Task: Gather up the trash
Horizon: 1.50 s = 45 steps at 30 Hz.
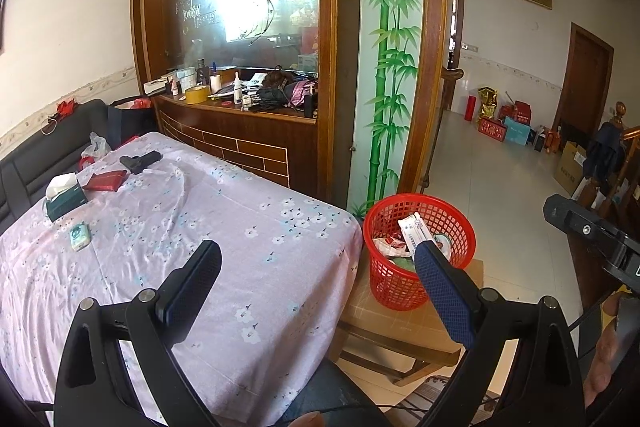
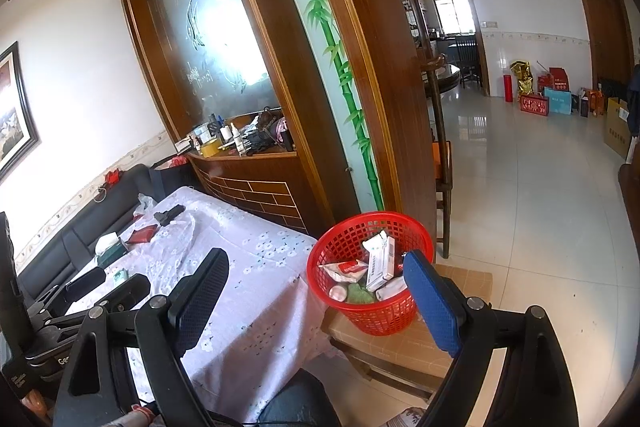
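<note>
Tissues in a green box (image 1: 64, 195) sit at the far left of the tabletop (image 1: 224, 227), which wears a pale floral cloth; a small green packet (image 1: 80, 235) lies just nearer, and a red wallet (image 1: 106, 181) and a black item (image 1: 140, 160) lie further back. Both tools hang above the near edge: the left tool (image 1: 316, 267) spread wide and empty, the right tool (image 2: 316, 287) likewise wide and holding nothing. Right of the tabletop, a red mesh basket (image 2: 372, 315) stands on a low wooden stool (image 2: 400, 351), with a white carton (image 2: 380, 261), crumpled wrappers and other trash inside.
</note>
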Each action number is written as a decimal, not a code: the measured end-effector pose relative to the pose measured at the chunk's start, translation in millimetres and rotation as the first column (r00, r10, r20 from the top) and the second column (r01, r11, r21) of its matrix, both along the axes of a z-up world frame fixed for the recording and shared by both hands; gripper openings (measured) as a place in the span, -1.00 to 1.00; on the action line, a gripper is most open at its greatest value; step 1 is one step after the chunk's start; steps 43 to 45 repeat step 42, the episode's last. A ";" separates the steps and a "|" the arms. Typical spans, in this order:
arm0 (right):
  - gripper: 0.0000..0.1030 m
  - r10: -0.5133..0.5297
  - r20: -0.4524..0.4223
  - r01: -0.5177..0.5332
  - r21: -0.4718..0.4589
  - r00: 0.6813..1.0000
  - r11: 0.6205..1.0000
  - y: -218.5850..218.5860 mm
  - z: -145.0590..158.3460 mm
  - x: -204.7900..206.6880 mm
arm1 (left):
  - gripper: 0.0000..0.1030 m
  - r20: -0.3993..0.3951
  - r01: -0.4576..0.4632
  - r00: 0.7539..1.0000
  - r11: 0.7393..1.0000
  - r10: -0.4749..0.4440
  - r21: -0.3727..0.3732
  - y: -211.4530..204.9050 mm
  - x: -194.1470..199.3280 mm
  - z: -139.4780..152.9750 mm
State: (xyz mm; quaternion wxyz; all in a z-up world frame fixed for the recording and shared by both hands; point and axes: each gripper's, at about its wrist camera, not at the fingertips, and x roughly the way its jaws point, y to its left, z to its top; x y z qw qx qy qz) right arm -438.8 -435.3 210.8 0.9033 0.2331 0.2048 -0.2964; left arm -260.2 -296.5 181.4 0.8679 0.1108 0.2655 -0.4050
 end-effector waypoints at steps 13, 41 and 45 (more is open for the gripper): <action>0.78 0.000 -0.002 0.000 0.005 1.000 1.000 -2.8 -1.8 0.8 | 0.87 -0.003 0.014 1.000 1.000 -0.014 0.011 0.0 0.9 1.7; 0.78 -0.003 -0.008 0.003 0.018 1.000 1.000 -12.1 -5.9 4.7 | 0.87 -0.021 0.060 0.998 0.998 -0.060 0.010 -3.8 9.7 -6.9; 0.79 -0.002 -0.006 0.002 0.017 1.000 1.000 -13.2 -6.9 5.5 | 0.87 -0.031 0.063 0.998 0.998 -0.062 0.014 -4.7 13.1 -8.4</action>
